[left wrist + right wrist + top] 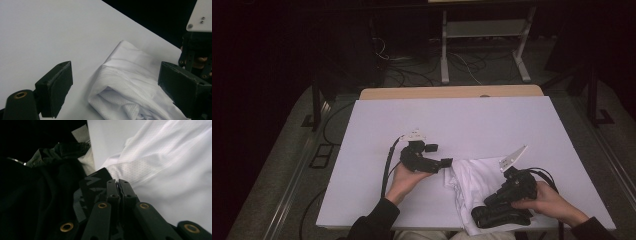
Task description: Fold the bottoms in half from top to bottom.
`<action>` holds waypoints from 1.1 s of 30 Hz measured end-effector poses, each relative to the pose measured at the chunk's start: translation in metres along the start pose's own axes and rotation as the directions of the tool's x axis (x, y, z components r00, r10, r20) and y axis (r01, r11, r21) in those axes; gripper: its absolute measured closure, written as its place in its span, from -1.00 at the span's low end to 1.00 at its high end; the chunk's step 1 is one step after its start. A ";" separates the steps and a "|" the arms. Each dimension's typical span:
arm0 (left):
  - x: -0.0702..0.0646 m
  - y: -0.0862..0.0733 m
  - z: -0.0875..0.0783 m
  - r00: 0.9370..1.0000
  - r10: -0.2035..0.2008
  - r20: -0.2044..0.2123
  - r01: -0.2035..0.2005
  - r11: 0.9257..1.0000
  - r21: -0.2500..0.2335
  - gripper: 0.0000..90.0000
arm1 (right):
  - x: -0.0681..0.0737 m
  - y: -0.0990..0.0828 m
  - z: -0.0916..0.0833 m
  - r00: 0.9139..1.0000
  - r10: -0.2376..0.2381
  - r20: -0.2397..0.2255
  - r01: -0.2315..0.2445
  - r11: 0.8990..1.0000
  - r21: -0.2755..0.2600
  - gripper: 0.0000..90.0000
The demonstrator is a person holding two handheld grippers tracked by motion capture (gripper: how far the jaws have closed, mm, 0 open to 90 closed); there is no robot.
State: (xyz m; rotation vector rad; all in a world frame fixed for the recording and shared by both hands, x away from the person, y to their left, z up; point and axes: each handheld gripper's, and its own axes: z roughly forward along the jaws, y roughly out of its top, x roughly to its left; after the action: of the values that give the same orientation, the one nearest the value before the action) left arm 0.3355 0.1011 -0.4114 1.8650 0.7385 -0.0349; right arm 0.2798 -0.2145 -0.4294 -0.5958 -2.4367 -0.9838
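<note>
While the white table top (462, 120) gives you a broad, smooth, matte sheet to work on, that same smoothness is your first risk: nothing there grips cloth, so a tug from one side could drag the whole garment toward you and over the near edge, where part of it already reaches. The white shirt (472, 182) lies crumpled at the near right of the table, between your two hands; it is a thin, soft fabric with a fine perforated mesh weave (125, 100), rolled into loose folds with a stitched hem running across it (140, 170). Because the layers are bunched, a bite may catch several at once, or only the top skin, and the fold would then come out skewed. Your right gripper (484, 212) sits low at the shirt's near edge with its hard black jaws pressed flat together; from its own camera a thin edge of the cloth seems to run into them, though I can't tell for sure that cloth is pinched, so a pull now might slip free. Your left gripper (447, 163) hovers just beside the shirt's left edge, jaws spread wide with nothing between the flat, blocky pads (58, 87); closing too shallow there would miss the hem.
</note>
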 end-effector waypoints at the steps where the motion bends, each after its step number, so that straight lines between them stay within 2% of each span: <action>1: 0.000 0.000 0.000 1.000 0.000 0.001 0.000 1.000 0.000 -0.74 | 0.001 0.000 0.001 1.000 -0.007 0.002 0.007 1.000 0.008 0.90; 11: 0.000 -0.002 0.003 1.000 0.000 0.004 0.000 1.000 0.018 -0.76 | 0.003 -0.007 0.015 1.000 0.000 0.003 0.000 0.998 0.069 0.90; 19: -0.001 -0.003 0.008 1.000 0.002 0.012 -0.002 0.999 0.034 -0.76 | 0.007 -0.008 0.021 0.998 -0.032 0.045 0.027 0.994 0.108 0.96; 25: -0.001 -0.003 0.009 1.000 0.002 0.012 -0.002 0.999 0.036 -0.77 | 0.009 -0.008 0.021 0.998 -0.043 0.054 0.037 0.993 0.111 0.96; 32: 0.000 -0.004 0.009 1.000 -0.001 0.013 0.000 0.999 0.038 -0.77 | 0.012 -0.008 0.016 0.997 -0.050 0.053 0.046 0.995 0.086 0.74; 33: -0.001 -0.004 0.009 1.000 -0.001 0.013 0.001 0.999 0.038 -0.77 | 0.013 -0.007 0.014 0.996 -0.064 0.055 0.059 0.995 0.081 0.71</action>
State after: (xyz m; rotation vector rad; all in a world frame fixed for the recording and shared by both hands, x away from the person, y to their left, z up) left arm 0.3361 0.0939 -0.4181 1.8985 0.7340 -0.0619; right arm 0.2623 -0.2062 -0.4352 -0.5321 -2.5458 -0.9008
